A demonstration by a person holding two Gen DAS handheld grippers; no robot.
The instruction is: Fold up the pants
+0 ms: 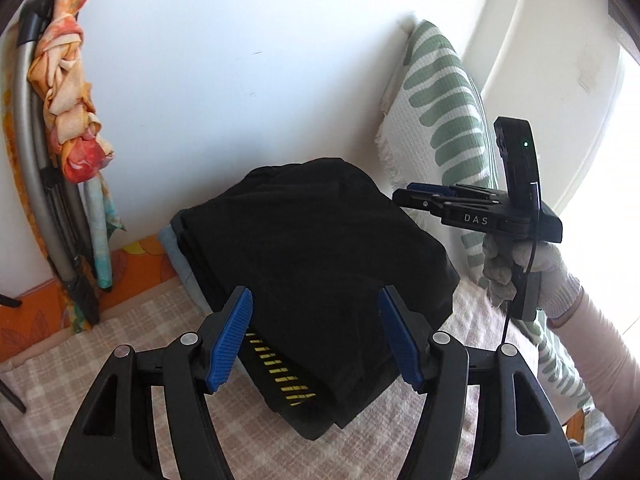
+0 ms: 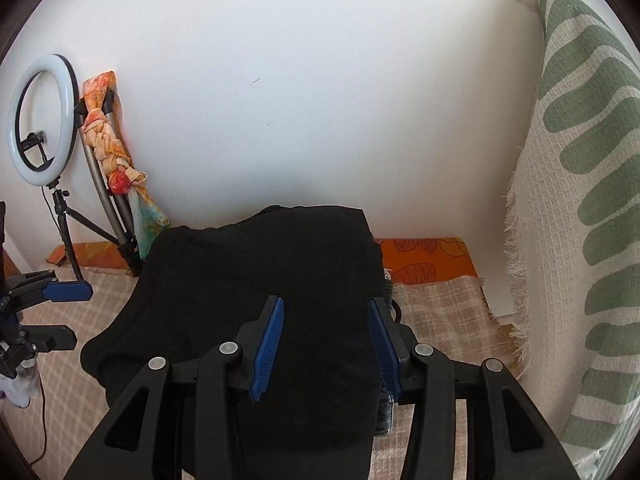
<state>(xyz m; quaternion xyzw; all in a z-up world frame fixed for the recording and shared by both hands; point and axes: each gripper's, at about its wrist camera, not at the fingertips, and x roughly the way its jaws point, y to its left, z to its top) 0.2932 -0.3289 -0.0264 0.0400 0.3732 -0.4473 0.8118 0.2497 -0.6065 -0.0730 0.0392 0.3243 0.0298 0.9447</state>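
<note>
Black pants (image 1: 316, 248) lie folded in a thick bundle on top of a stack of folded clothes on the checked bed cover (image 1: 120, 344); a black band with yellow stitching (image 1: 280, 372) shows beneath them. My left gripper (image 1: 316, 340) is open and empty, just in front of the bundle's near edge. In the right wrist view the pants (image 2: 256, 280) fill the middle, and my right gripper (image 2: 326, 344) is open and empty above them. The right gripper also shows in the left wrist view (image 1: 416, 196), beside the bundle's right edge. The left gripper shows at the far left of the right wrist view (image 2: 64, 312).
A white wall stands close behind the stack. A green-and-white patterned throw (image 2: 592, 200) hangs at the right. A ring light on a tripod (image 2: 44, 120) and a knotted orange cloth on a grey pole (image 1: 68, 92) stand at the left. An orange patterned sheet (image 2: 428, 260) shows at the back.
</note>
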